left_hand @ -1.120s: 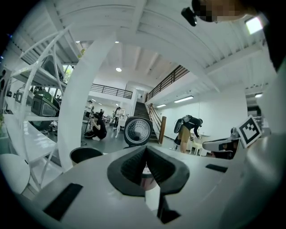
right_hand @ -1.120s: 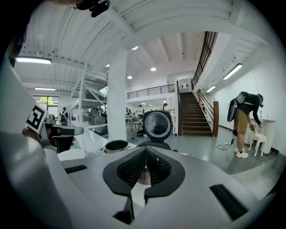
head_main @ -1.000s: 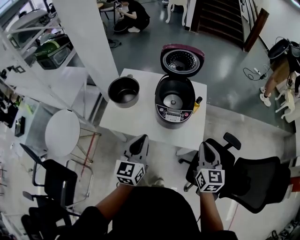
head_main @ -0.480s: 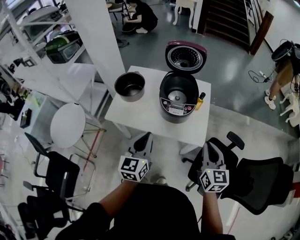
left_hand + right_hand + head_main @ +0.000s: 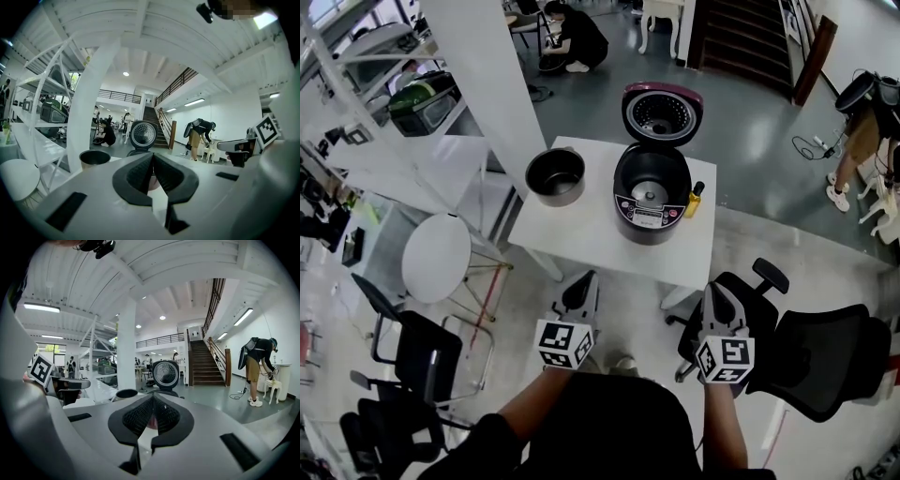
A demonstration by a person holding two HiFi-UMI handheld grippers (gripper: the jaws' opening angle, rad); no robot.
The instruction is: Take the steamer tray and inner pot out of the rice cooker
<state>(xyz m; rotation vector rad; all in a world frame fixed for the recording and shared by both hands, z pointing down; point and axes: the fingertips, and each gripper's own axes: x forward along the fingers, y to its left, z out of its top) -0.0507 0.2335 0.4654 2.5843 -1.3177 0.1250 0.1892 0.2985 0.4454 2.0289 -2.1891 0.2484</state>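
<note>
The black rice cooker (image 5: pixel 649 202) stands on the white table (image 5: pixel 581 239) with its lid (image 5: pixel 662 114) swung up and its cavity bare down to the heating plate. The dark inner pot (image 5: pixel 555 175) sits on the table left of the cooker. I cannot make out a separate steamer tray. My left gripper (image 5: pixel 586 277) and right gripper (image 5: pixel 713 289) hover short of the table's near edge, both shut and empty. In the left gripper view the shut left gripper (image 5: pixel 153 155) points at the pot (image 5: pixel 94 158) and lid (image 5: pixel 143 135). In the right gripper view the right gripper (image 5: pixel 153 397) faces the lid (image 5: pixel 164 373).
A small yellow bottle (image 5: pixel 697 199) stands right of the cooker. A white pillar (image 5: pixel 483 75) rises behind the table's left corner. A round white stool (image 5: pixel 436 258) and black chairs (image 5: pixel 412 361) are at left, an office chair (image 5: pixel 811 361) at right. People (image 5: pixel 572 37) are in the background.
Both grippers have drifted a little in front of the table and stayed shut. The head view has swung slightly. Nothing on the table has moved.
</note>
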